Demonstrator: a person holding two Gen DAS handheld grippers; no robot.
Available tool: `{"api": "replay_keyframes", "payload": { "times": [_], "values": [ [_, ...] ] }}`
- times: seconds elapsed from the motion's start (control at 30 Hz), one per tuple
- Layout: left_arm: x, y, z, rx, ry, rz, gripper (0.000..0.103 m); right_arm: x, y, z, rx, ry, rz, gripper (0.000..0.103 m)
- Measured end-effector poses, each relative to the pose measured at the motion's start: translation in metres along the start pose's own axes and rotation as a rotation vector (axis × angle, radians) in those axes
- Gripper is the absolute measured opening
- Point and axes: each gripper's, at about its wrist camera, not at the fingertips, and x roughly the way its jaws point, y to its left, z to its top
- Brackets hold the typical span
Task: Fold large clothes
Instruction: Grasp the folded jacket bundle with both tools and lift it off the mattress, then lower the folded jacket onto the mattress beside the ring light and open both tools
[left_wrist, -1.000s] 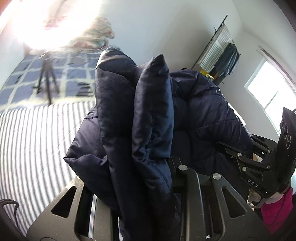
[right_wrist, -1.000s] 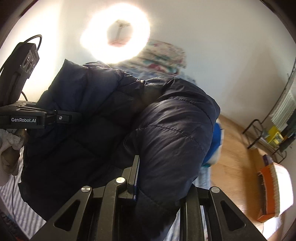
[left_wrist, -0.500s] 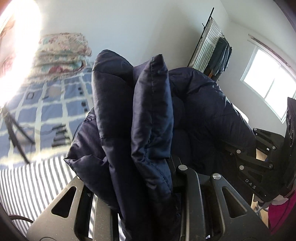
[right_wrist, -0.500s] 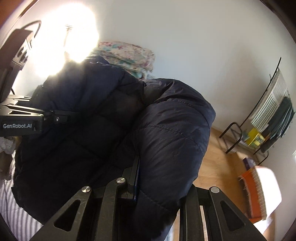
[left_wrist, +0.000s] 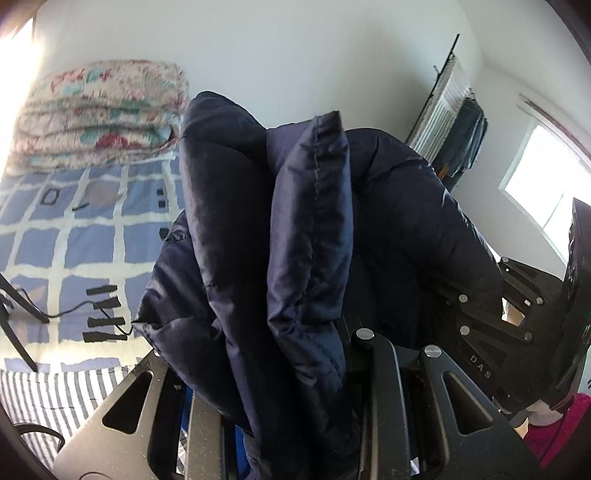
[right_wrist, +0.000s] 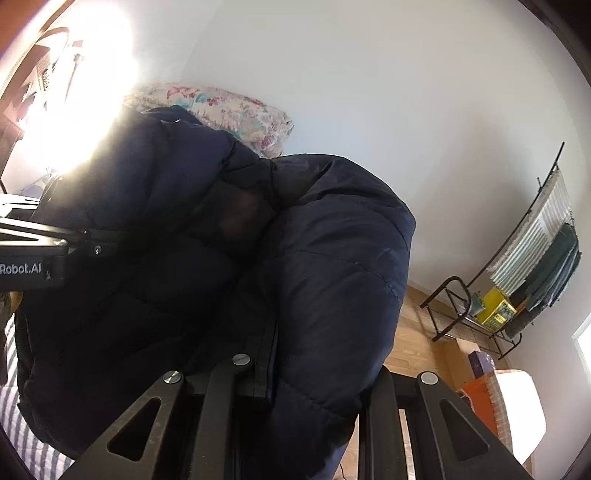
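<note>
Between your left tool's (left_wrist: 295, 369) fingers a thick fold of the navy puffer jacket (left_wrist: 306, 229) is clamped; your right tool (right_wrist: 317, 384) grips another bunch. It's quilted, bulging, held above the checked bed (left_wrist: 74, 240), floral quilts (left_wrist: 99, 114) behind it.

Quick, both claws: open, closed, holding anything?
Left claw: closed on the puffy navy quilted jacket.
Right claw: closed on the same jacket.
</note>
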Motion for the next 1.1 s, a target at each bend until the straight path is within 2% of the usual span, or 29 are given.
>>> {"api": "replay_keyframes", "payload": {
  "times": [0.3,0.43,0.5,0.6,0.63,0.67,0.73,0.87,0.93,0.97,1.1],
  "values": [
    [0.033,0.021,-0.015,-0.013,0.032,0.060,0.024,0.047,-0.009,-0.022,0.044,0.032,0.061,0.018],
    [0.048,0.030,-0.020,-0.024,0.055,0.091,0.024,0.066,-0.014,-0.028,0.069,0.079,0.077,0.020],
    [0.056,0.034,-0.024,-0.011,0.069,0.110,0.031,0.074,-0.021,-0.032,0.078,0.102,0.085,0.025],
    [0.063,0.041,-0.029,-0.016,0.083,0.145,0.050,0.091,-0.028,-0.046,0.104,0.156,0.080,0.042],
    [0.064,0.043,-0.031,-0.025,0.082,0.156,0.053,0.094,-0.029,-0.050,0.116,0.163,0.077,0.051],
    [0.066,0.047,-0.031,-0.031,0.081,0.164,0.055,0.097,-0.034,-0.054,0.133,0.168,0.048,0.064],
    [0.069,0.048,-0.035,-0.030,0.091,0.184,0.056,0.093,-0.039,-0.058,0.149,0.160,-0.026,0.081],
    [0.069,0.051,-0.040,-0.060,0.078,0.231,0.068,0.083,-0.064,-0.065,0.242,0.147,-0.031,0.081],
    [0.065,0.055,-0.040,-0.084,0.071,0.223,0.068,0.080,-0.066,-0.070,0.236,0.157,-0.029,0.080],
    [0.061,0.058,-0.040,-0.100,0.067,0.224,0.068,0.077,-0.066,-0.073,0.230,0.159,-0.012,0.076],
    [0.048,0.064,-0.040,-0.105,0.046,0.258,0.069,0.066,-0.061,-0.084,0.225,0.172,-0.008,0.075]
  ]
}}
